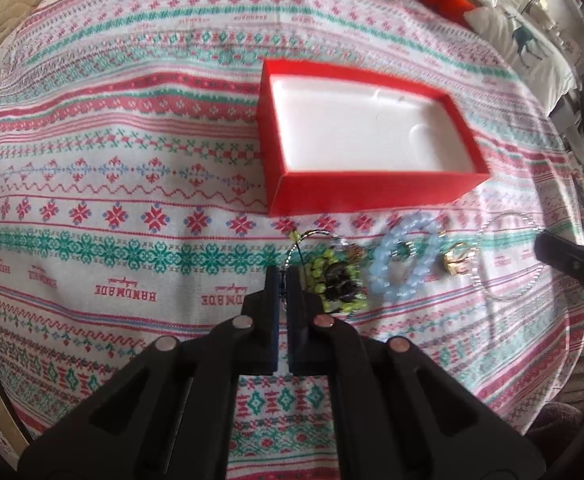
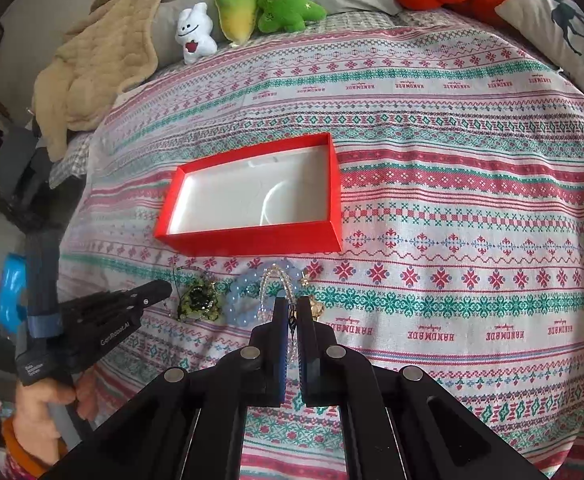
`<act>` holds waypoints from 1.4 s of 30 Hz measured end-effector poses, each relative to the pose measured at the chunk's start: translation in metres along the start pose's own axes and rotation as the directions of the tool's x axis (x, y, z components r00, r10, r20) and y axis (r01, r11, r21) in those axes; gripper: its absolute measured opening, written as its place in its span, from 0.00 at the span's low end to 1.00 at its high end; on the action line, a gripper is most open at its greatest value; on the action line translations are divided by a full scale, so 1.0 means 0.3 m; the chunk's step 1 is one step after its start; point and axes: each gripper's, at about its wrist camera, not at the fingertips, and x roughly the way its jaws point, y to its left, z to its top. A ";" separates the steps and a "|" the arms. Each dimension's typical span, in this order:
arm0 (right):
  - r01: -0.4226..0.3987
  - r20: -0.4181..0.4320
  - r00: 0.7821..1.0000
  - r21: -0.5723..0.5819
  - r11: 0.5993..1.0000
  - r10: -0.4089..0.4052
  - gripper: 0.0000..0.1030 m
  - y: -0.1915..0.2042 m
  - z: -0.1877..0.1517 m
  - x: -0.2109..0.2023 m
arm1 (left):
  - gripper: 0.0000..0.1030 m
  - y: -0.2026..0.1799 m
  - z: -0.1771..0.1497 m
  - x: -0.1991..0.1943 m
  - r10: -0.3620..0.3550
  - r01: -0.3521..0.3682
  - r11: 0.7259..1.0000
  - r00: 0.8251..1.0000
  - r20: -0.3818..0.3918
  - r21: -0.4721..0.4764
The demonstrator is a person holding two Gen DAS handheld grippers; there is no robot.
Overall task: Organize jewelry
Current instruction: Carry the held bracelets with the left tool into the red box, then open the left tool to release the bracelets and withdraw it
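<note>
- The left gripper (image 1: 283, 278) has its jaws closed on a thin black cord of the green-and-black beaded piece (image 1: 337, 280), which lies just right of the fingertips.
- The right gripper (image 2: 291, 307) is clamped on the clear bead strand (image 2: 270, 288), which hangs between its fingers above the pale blue bracelet (image 2: 248, 296).
- The red box (image 2: 252, 236) lies open just beyond the jewelry, on the patterned cloth (image 2: 451, 200).

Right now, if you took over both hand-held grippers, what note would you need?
Left hand-held gripper: shut, pinching the thin cord of the green-and-black beaded piece.
Right hand-held gripper: shut on the clear bead strand, which hangs from it.
Pale blue bead bracelet and small gold piece lie on the patterned cloth before the red cardboard box.
Done: nothing is in the box.
Left: put all four pieces inside.
</note>
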 end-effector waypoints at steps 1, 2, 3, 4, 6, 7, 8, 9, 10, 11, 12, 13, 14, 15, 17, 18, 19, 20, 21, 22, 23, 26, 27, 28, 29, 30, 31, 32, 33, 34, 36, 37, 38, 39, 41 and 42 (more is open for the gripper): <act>-0.005 0.006 1.000 -0.003 1.000 0.006 0.04 0.006 0.002 -0.006 | 0.03 -0.004 0.000 -0.016 -0.014 0.014 1.000 1.000 0.011 0.000; -0.010 0.012 1.000 -0.006 1.000 0.010 0.04 0.013 0.004 -0.012 | 0.03 -0.012 0.001 -0.044 -0.037 0.037 0.999 0.999 0.028 0.004; -0.015 0.018 1.000 -0.008 1.000 0.015 0.04 0.021 0.008 -0.018 | 0.03 -0.018 0.002 -0.061 -0.049 0.048 0.999 0.998 0.039 0.011; -0.022 0.024 0.999 -0.010 1.000 0.022 0.04 0.028 0.011 -0.023 | 0.03 -0.030 0.002 -0.088 -0.063 0.061 0.998 0.996 0.059 0.023; -0.033 0.036 0.999 -0.014 0.999 0.034 0.04 0.043 0.018 -0.032 | 0.03 -0.033 -0.006 -0.130 -0.077 0.074 0.996 0.994 0.081 0.043; -0.040 0.041 0.998 -0.016 0.999 0.041 0.04 0.050 0.022 -0.037 | 0.03 -0.045 -0.009 -0.150 -0.082 0.078 0.995 0.992 0.090 0.055; -0.046 0.044 0.998 -0.016 0.999 0.047 0.04 0.057 0.026 -0.040 | 0.03 -0.048 -0.012 -0.164 -0.087 0.082 0.995 0.992 0.095 0.061; -0.051 0.047 0.998 -0.017 0.999 0.051 0.04 0.063 0.028 -0.043 | 0.03 -0.059 -0.014 -0.181 -0.094 0.087 0.994 0.990 0.102 0.072; -0.054 0.051 0.997 -0.019 0.998 0.055 0.04 0.070 0.031 -0.046 | 0.03 -0.067 -0.013 -0.194 -0.098 0.090 0.993 0.990 0.105 0.082; -0.060 0.054 0.997 -0.021 0.998 0.061 0.04 0.077 0.035 -0.049 | 0.03 -0.076 -0.009 -0.201 -0.102 0.093 0.992 0.989 0.106 0.090; -0.064 0.056 0.996 -0.021 0.998 0.065 0.04 0.081 0.038 -0.050 | 0.03 -0.082 -0.007 -0.214 -0.108 0.098 0.991 0.988 0.108 0.096; -0.066 0.059 0.996 -0.022 0.998 0.067 0.04 0.083 0.042 -0.050 | 0.03 -0.089 -0.004 -0.226 -0.116 0.105 0.989 0.987 0.110 0.102; -0.068 0.063 0.996 -0.022 0.997 0.069 0.04 0.086 0.046 -0.052 | 0.03 -0.100 0.012 -0.228 -0.120 0.109 0.988 0.986 0.112 0.107; -0.069 0.067 0.995 -0.020 0.997 0.070 0.04 0.087 0.052 -0.053 | 0.03 -0.103 0.023 -0.234 -0.121 0.109 0.988 0.986 0.115 0.111; -0.070 0.075 0.995 -0.011 0.997 0.071 0.04 0.083 0.067 -0.054 | 0.03 -0.108 0.059 -0.237 -0.114 0.100 0.988 0.986 0.123 0.115; -0.070 0.079 0.994 -0.006 0.998 0.070 0.04 0.080 0.074 -0.052 | 0.03 -0.109 0.076 -0.235 -0.112 0.097 0.989 0.986 0.126 0.115; -0.068 0.083 0.994 -0.001 0.998 0.068 0.04 0.078 0.083 -0.049 | 0.03 -0.110 0.091 -0.233 -0.114 0.100 0.989 0.985 0.130 0.114; -0.066 0.087 0.994 0.003 0.998 0.066 0.04 0.076 0.093 -0.045 | 0.03 -0.111 0.105 -0.227 -0.119 0.105 0.988 0.984 0.133 0.110; -0.062 0.090 0.994 0.006 0.998 0.061 0.04 0.074 0.103 -0.040 | 0.03 -0.109 0.117 -0.224 -0.127 0.113 0.988 0.982 0.139 0.105; -0.059 0.095 0.994 0.008 0.998 0.058 0.04 0.074 0.113 -0.034 | 0.03 -0.107 0.136 -0.219 -0.143 0.129 0.987 0.978 0.150 0.098; -0.056 0.101 0.993 0.010 0.998 0.055 0.04 0.073 0.124 -0.026 | 0.03 -0.105 0.144 -0.218 -0.157 0.143 0.985 0.975 0.160 0.091; -0.049 0.119 0.992 0.017 0.999 0.047 0.04 0.071 0.155 -0.001 | 0.03 -0.099 0.173 -0.192 -0.204 0.195 0.979 0.963 0.179 0.065; -0.050 0.123 0.991 0.019 0.999 0.047 0.04 0.071 0.166 0.009 | 0.03 -0.100 0.181 -0.180 -0.212 0.204 0.977 0.960 0.181 0.061; -0.050 0.127 0.991 0.024 0.998 0.047 0.04 0.069 0.179 0.023 | 0.03 -0.099 0.191 -0.165 -0.217 0.210 0.976 0.959 0.182 0.056; -0.052 0.130 0.990 0.028 0.998 0.048 0.04 0.068 0.190 0.033 | 0.03 -0.097 0.200 -0.146 -0.223 0.217 0.975 0.958 0.180 0.051; -0.056 0.134 0.990 0.034 0.998 0.051 0.04 0.064 0.202 0.047 | 0.03 -0.095 0.207 -0.132 -0.227 0.223 0.974 0.957 0.181 0.046; -0.063 0.137 0.989 0.042 0.997 0.057 0.04 0.061 0.214 0.062 | 0.03 -0.092 0.214 -0.111 -0.228 0.225 0.974 0.957 0.178 0.039; -0.069 0.137 0.989 0.048 0.996 0.062 0.04 0.058 0.220 0.076 | 0.03 -0.088 0.218 -0.096 -0.223 0.220 0.975 0.959 0.176 0.035; -0.075 0.135 0.989 0.056 0.996 0.067 0.04 0.055 0.227 0.092 | 0.03 -0.085 0.221 -0.082 -0.213 0.211 0.977 0.961 0.173 0.033; -0.077 0.130 0.989 0.061 0.995 0.069 0.04 0.052 0.234 0.109 | 0.03 -0.080 0.223 -0.068 -0.198 0.196 0.980 0.965 0.170 0.030; -0.066 0.122 0.991 0.065 0.996 0.058 0.04 0.045 0.242 0.144 | 0.03 -0.066 0.226 -0.045 -0.172 0.170 0.985 0.972 0.162 0.022; -0.059 0.114 0.992 0.069 0.996 0.051 0.04 0.041 0.246 0.158 | 0.03 -0.060 0.227 -0.031 -0.149 0.147 0.989 0.976 0.157 0.020; -0.050 0.104 0.994 0.074 0.996 0.042 0.04 0.035 0.249 0.173 | 0.03 -0.054 0.227 -0.020 -0.129 0.127 0.992 0.980 0.151 0.020; -0.041 0.095 0.995 0.078 0.996 0.033 0.04 0.029 0.251 0.185 | 0.03 -0.048 0.228 -0.011 -0.116 0.114 0.993 0.983 0.146 0.020; -0.011 0.084 0.996 0.078 0.997 0.004 0.04 0.017 0.252 0.207 | 0.03 -0.036 0.229 0.010 -0.090 0.089 0.996 0.987 0.133 0.013; 0.005 0.081 0.997 0.076 0.997 -0.011 0.04 0.012 0.250 0.213 | 0.03 -0.031 0.230 0.018 -0.079 0.078 0.997 0.989 0.128 0.010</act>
